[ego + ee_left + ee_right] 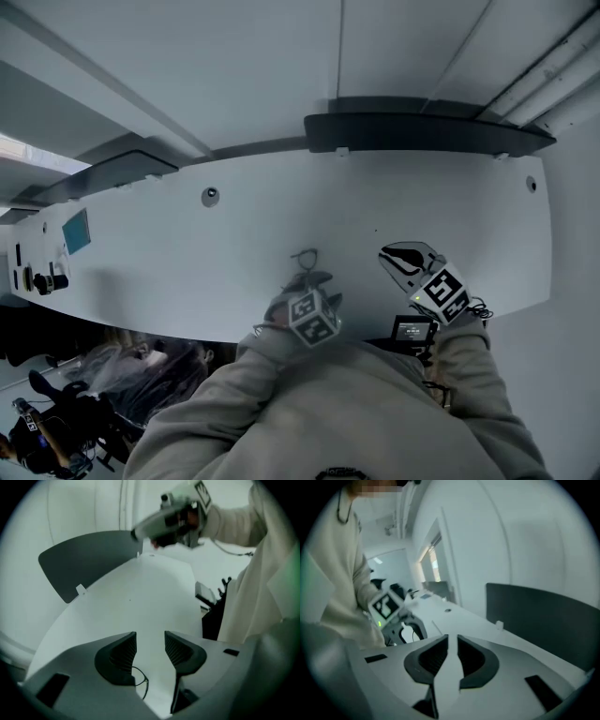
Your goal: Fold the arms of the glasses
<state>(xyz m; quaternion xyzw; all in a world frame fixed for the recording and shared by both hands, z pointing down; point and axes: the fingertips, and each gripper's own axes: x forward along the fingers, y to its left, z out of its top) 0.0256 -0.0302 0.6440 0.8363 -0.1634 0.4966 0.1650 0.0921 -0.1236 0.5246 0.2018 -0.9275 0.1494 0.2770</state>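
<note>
Thin wire-framed glasses (pixel 305 256) lie on the white table (pixel 187 262), close to its near edge. My left gripper (pixel 317 284) hangs just above them, pointing steeply down, jaws open and nothing between the pads. In the left gripper view a loop of the glasses' wire (pixel 141 684) shows below the open left gripper (pixel 150 641). My right gripper (pixel 387 254) is to the right of the glasses, off them, and empty. In the right gripper view the right gripper (pixel 452 641) is shut, and the left gripper (pixel 396 616) stands at its left.
A dark curved panel (pixel 422 131) runs along the table's far edge. A small black device (pixel 412 329) sits at the near edge under my right hand. A pale blue card (pixel 77 231) and black fittings (pixel 47 279) are at the far left. A round grommet (pixel 210 195) is set in the tabletop.
</note>
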